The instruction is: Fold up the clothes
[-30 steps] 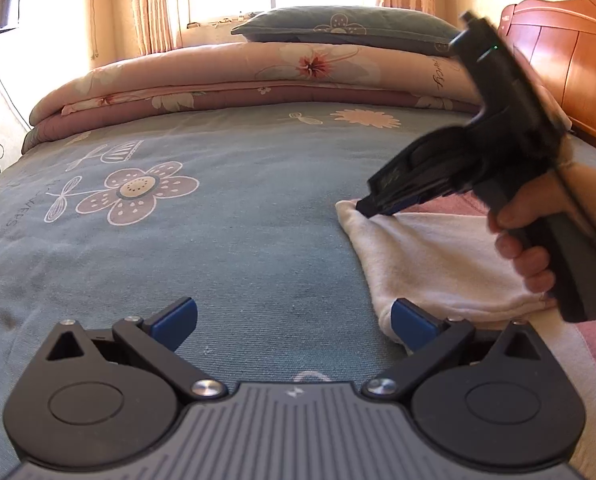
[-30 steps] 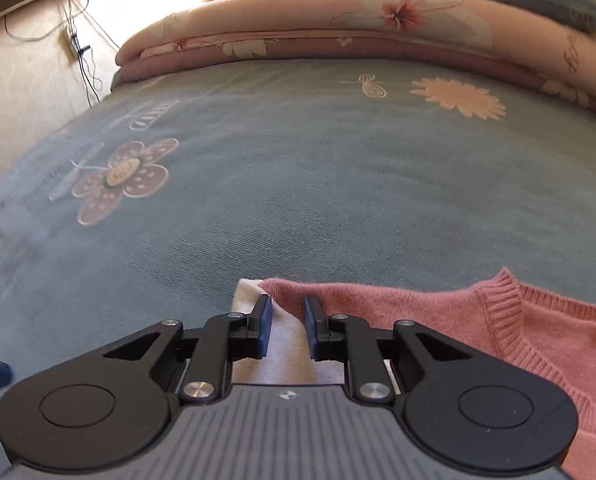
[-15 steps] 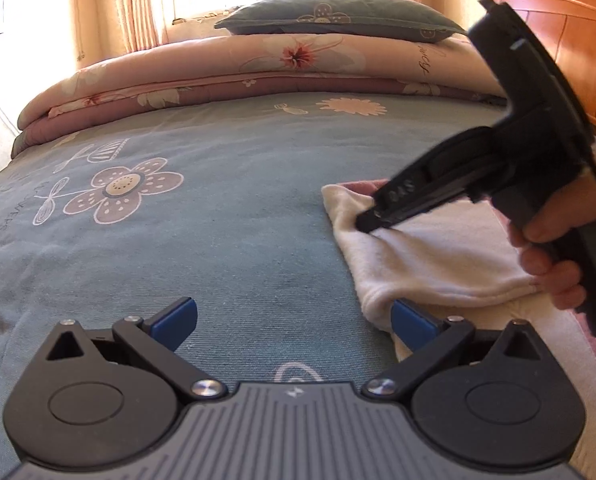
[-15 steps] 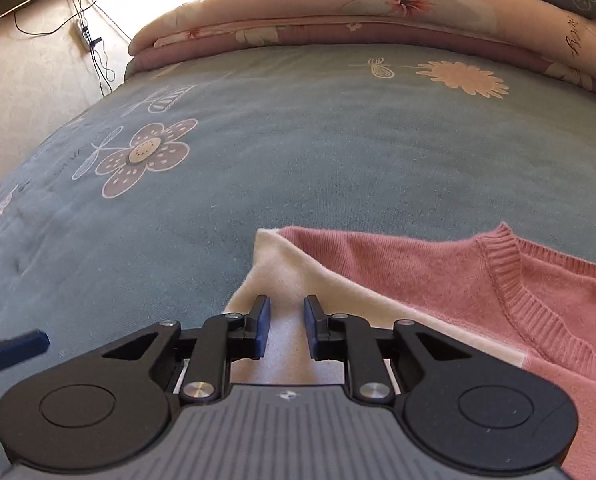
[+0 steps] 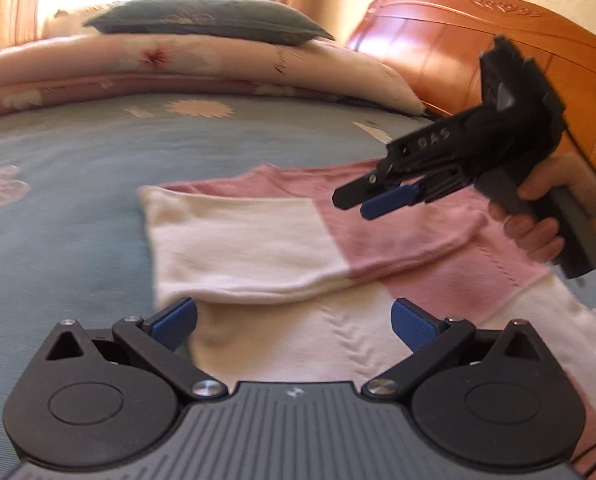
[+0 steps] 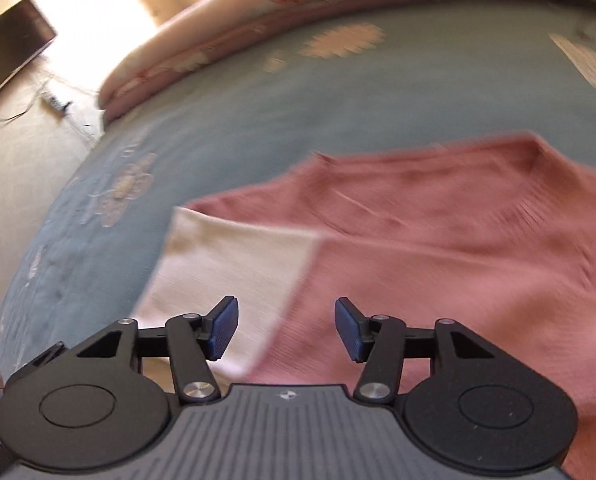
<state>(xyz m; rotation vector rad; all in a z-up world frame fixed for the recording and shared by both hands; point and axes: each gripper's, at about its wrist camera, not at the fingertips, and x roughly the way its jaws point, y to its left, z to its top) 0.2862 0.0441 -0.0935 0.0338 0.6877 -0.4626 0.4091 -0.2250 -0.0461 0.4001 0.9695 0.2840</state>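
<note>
You are working over a bed (image 5: 78, 168) covered by a blue-grey sheet with pale flower prints; it fills most of both wrist views. At the far end lies a folded pink floral quilt (image 5: 218, 64) with a dark pillow (image 5: 206, 20) on top, and a wooden headboard (image 5: 478, 48) stands at the far right. In the right wrist view a strip of floor (image 6: 30, 152) with a cable runs along the left side of the bed, and a dark flat panel (image 6: 10, 60) sits at the far left. The sweater (image 5: 438, 240), pink with cream panels, lies flat on the sheet on the right side of the bed, with one cream and pink sleeve (image 5: 242, 248) folded across the body so that its cream cuff end points left. The sleeve rests on the sweater; its left edge lies just beside the bare sheet. Your left gripper (image 5: 294, 320) sits low at the near edge of the sweater with its jaws spread wide and nothing between them; the cream fabric lies beneath the gap. Your right gripper (image 5: 356, 202) is held in your right hand (image 5: 550, 216) above the pink part of the sweater, clear of the cloth. Its jaws stand well apart and grip nothing, as the right wrist view confirms. That view is blurred.
</note>
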